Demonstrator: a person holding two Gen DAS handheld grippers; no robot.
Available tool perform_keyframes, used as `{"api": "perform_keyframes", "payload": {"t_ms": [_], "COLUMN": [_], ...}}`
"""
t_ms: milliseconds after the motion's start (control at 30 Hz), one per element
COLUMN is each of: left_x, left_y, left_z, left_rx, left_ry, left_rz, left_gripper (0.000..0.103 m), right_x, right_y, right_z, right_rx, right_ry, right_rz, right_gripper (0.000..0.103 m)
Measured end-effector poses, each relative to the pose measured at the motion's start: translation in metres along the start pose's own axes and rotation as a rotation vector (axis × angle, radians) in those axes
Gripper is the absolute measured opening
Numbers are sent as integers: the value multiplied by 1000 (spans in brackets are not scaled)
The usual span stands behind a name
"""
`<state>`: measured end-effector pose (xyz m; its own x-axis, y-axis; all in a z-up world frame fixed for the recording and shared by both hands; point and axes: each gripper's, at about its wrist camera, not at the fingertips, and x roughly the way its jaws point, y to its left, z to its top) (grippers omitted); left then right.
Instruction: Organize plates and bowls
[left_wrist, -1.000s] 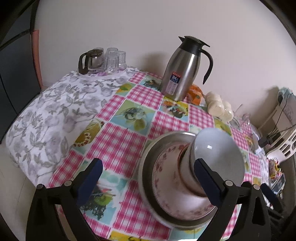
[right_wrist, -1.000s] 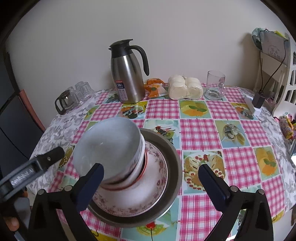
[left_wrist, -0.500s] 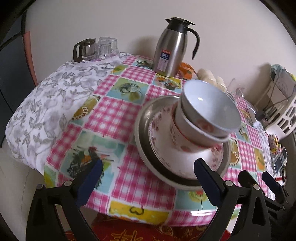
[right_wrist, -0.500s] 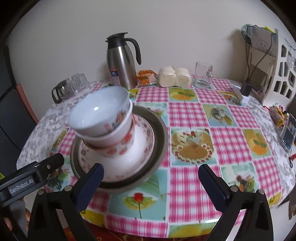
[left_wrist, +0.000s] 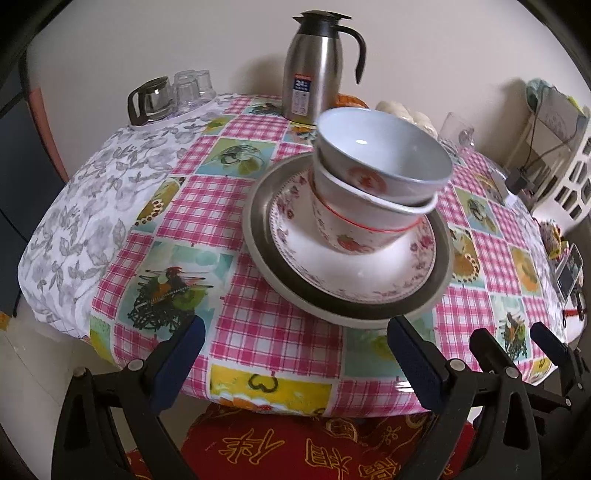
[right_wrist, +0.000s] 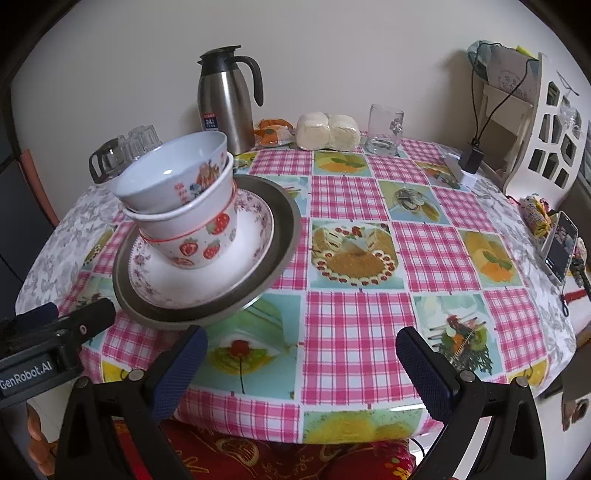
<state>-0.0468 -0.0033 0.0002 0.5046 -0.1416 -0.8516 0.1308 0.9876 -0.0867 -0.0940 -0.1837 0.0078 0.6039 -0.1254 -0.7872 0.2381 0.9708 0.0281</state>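
A stack stands on the checked tablecloth: a grey metal plate (left_wrist: 439, 291) (right_wrist: 284, 225), a white floral plate (left_wrist: 369, 273) (right_wrist: 251, 258), a strawberry bowl (left_wrist: 354, 229) (right_wrist: 207, 240), and a pale blue bowl (left_wrist: 384, 155) (right_wrist: 166, 177) tilted on top. My left gripper (left_wrist: 295, 369) is open and empty, off the table's near edge, in front of the stack. My right gripper (right_wrist: 303, 373) is open and empty, at the near edge, right of the stack.
A steel thermos (left_wrist: 314, 74) (right_wrist: 225, 107), a glass pot with small glasses (left_wrist: 166, 96) (right_wrist: 118, 155), wrapped buns (right_wrist: 328, 131) and a glass mug (right_wrist: 384, 129) stand along the back. A phone (right_wrist: 559, 247) lies at the right edge. A red cushion (left_wrist: 295, 443) is below.
Both grippers have pulled back and down from over the stack to the table's near edge. The stack has stayed in place.
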Motion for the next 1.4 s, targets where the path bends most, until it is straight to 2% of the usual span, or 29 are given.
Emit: {"api": "perform_keyframes", "payload": {"t_ms": [200,400,533,933,1000,1400], "left_x": [-1,0,5,26,30,44], "left_y": [-4,-9,-11,-15,-17,-17], "left_z": [-5,-10,-10,-14,-14,-14], "left_rx": [-7,9,18,9,17,9], "left_ry": [15,40,62,137,148,186], "left_rz": [-5,40,98,147,151,160], "left_gripper": [99,99,99,99,99,99], "right_x": [-5,-7,-7,11,15,25], "right_y": [-8,-18,-26,-48,-49,-49], "right_z": [-4,-6,-7,-8,-7,-7], "right_rx": [7,33,47,40,16,-5], "right_ry": [4,6,8,49,56,68], "right_rz": [-14,-9,-7,-28,-50,-44], "right_gripper": [103,103,103,103,103,103]}}
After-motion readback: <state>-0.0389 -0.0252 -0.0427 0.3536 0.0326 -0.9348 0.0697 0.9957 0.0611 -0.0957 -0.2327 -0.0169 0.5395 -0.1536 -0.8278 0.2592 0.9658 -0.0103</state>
